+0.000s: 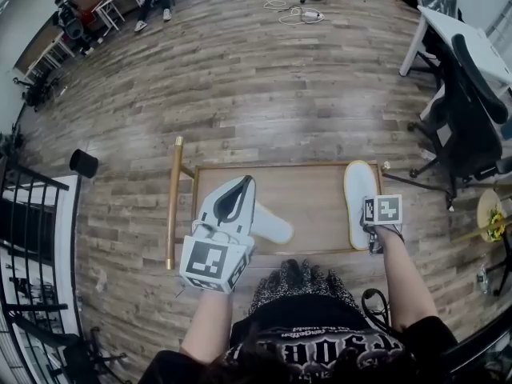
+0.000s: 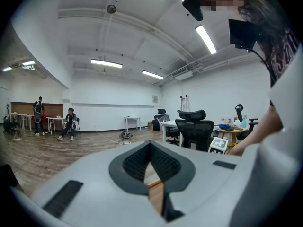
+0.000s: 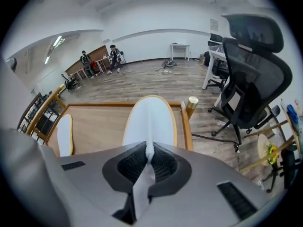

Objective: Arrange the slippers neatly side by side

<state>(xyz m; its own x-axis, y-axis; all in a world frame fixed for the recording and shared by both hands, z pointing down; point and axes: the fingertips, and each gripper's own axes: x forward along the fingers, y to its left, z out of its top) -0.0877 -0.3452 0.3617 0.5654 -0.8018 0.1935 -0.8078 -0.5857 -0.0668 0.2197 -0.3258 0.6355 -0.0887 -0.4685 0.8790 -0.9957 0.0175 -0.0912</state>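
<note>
Right gripper view: the right slipper [image 3: 150, 119] is seen pinched at its near end by the jaws of the right gripper [image 3: 148, 162], its long axis running away from them along the right edge of the tabletop [image 3: 99, 126]. The other slipper [image 3: 64, 134] lies well to the left, nearer the left gripper [image 1: 238, 189], whose jaws are pressed together on nothing.

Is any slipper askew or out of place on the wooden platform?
Yes. The left slipper lies slanted near the middle of the platform, partly hidden by the left gripper. The right slipper lies straight along the right edge, pinched by the right gripper. They are far apart, not side by side.
</note>
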